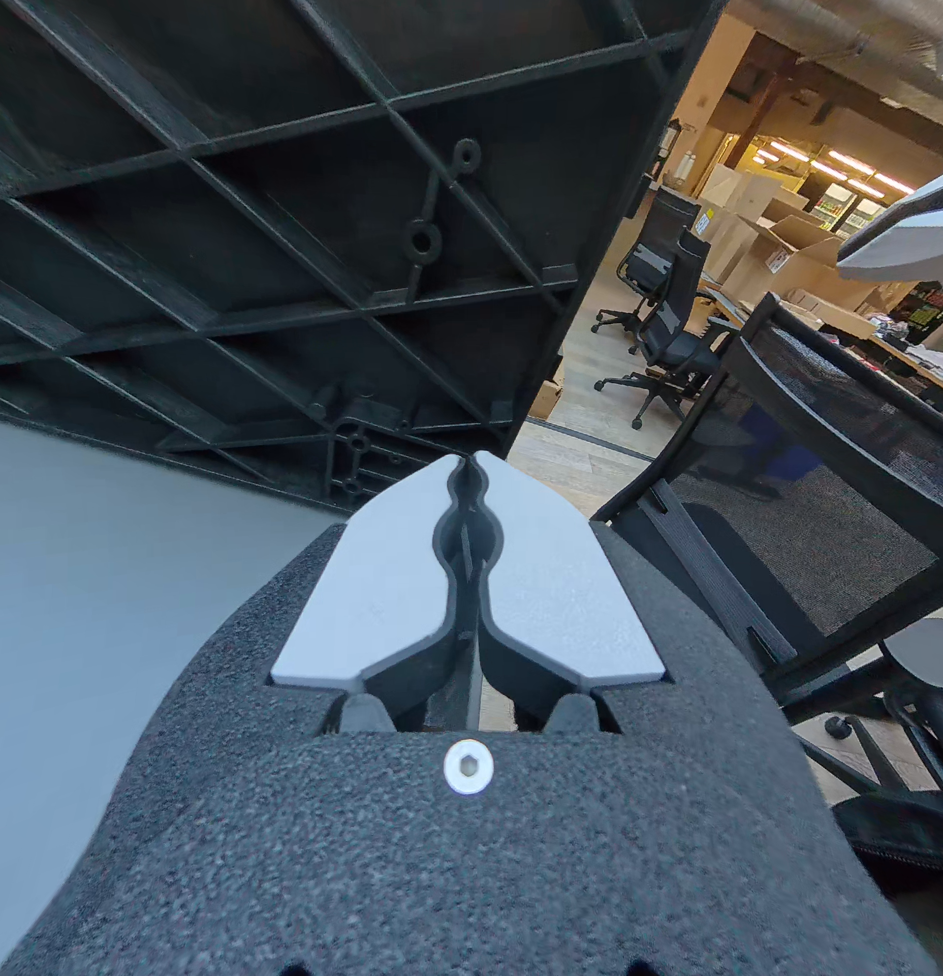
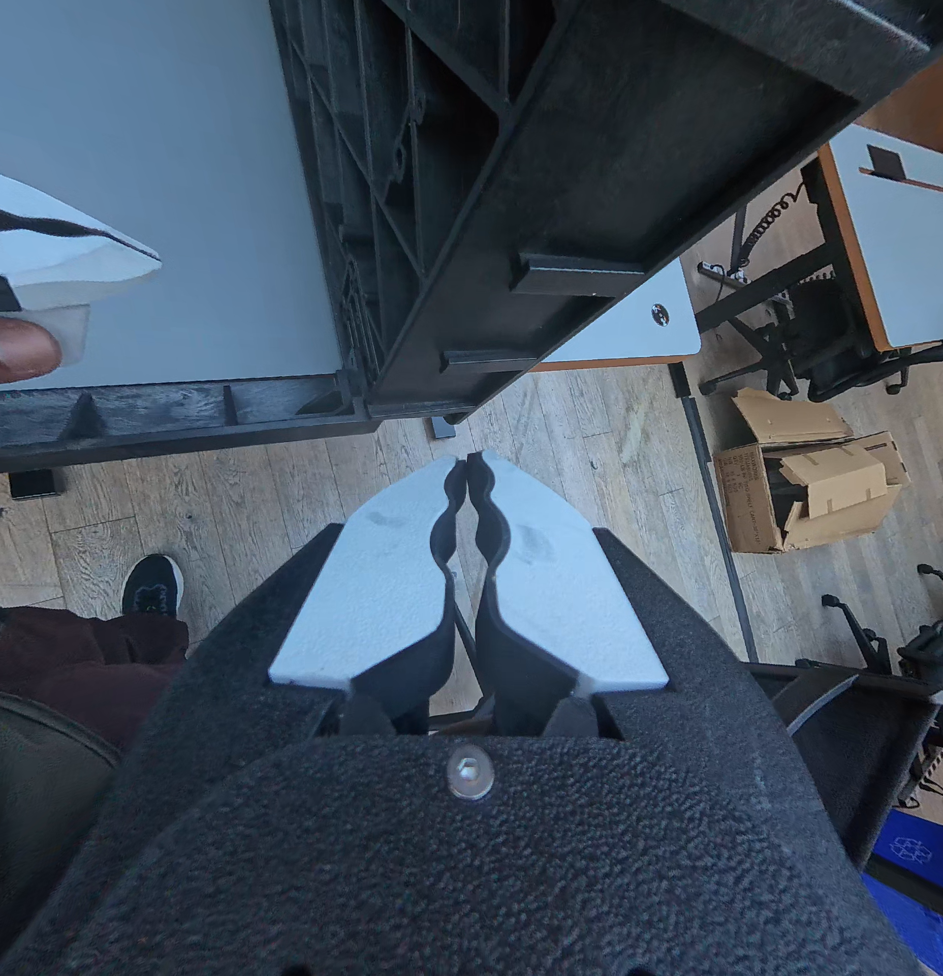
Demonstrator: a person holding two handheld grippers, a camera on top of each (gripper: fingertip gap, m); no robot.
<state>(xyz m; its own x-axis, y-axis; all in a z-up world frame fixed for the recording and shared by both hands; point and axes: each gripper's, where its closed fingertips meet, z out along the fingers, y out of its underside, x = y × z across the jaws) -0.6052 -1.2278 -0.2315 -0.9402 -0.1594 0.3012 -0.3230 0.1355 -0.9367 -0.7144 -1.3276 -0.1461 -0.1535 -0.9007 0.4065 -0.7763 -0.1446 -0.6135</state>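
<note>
My left gripper (image 1: pixel 468 460) is shut, with nothing seen between its grey fingers. Its tips are just below the lower edge of a large black ribbed plastic panel (image 1: pixel 300 222) that stands tilted on a pale grey table (image 1: pixel 89 581). My right gripper (image 2: pixel 467 458) is shut and empty, held over the wooden floor (image 2: pixel 591 475) just off the table edge, below the black panel's deep rim (image 2: pixel 617 158). The left gripper also shows in the right wrist view (image 2: pixel 142 252), over the table, with a thumb (image 2: pixel 20 348) on it. The right gripper shows at the left view's right edge (image 1: pixel 855 248).
A black mesh office chair (image 1: pixel 802 501) stands close on the right. A person's shoe (image 2: pixel 152 586) and dark red trouser leg (image 2: pixel 79 671) are at the lower left. An open cardboard box (image 2: pixel 807 475), a second table (image 2: pixel 907 237), more chairs and a blue bin (image 2: pixel 913 855) stand on the floor. The tips of one gripper are about 20 centimetres away from the tips of the other.
</note>
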